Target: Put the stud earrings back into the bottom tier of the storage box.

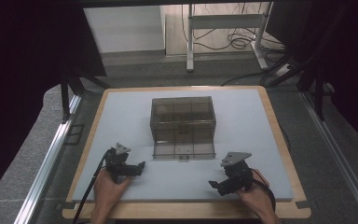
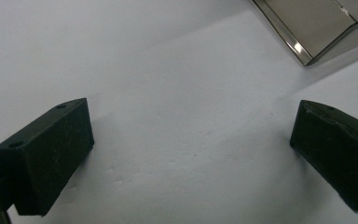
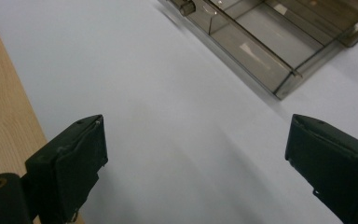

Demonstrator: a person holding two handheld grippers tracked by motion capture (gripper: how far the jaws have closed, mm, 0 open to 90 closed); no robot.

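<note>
Box: a smoky, see-through plastic box with inner dividers that form small compartments; its front panel lies folded down flat on the white mat, with a small latch at the middle of its front edge. I cannot tell what, if anything, is in the compartments.
Box position: ahead of both grippers and between them, well apart from each; the folded-down panel is the part nearest them.
Left gripper: the left gripper, held by the left hand, sits low over the mat, its jaws pointing toward the other gripper. In the left gripper view the gripper has its jaws wide apart with bare mat between them.
Right gripper: the right gripper, held by the right hand, sits low near the mat's front edge, its jaws pointing toward the left gripper. In the right gripper view the gripper has its jaws wide apart with nothing between them.
High view alone: the whole box, both hands, the grey plates on the grippers, the wooden table framing the mat, and a white desk frame with cables on the floor beyond.
Left gripper view alone: one corner of the box beyond the right jaw.
Right gripper view alone: the panel's latch, the dividers up close, and the table's wood strip beside the left jaw.
</note>
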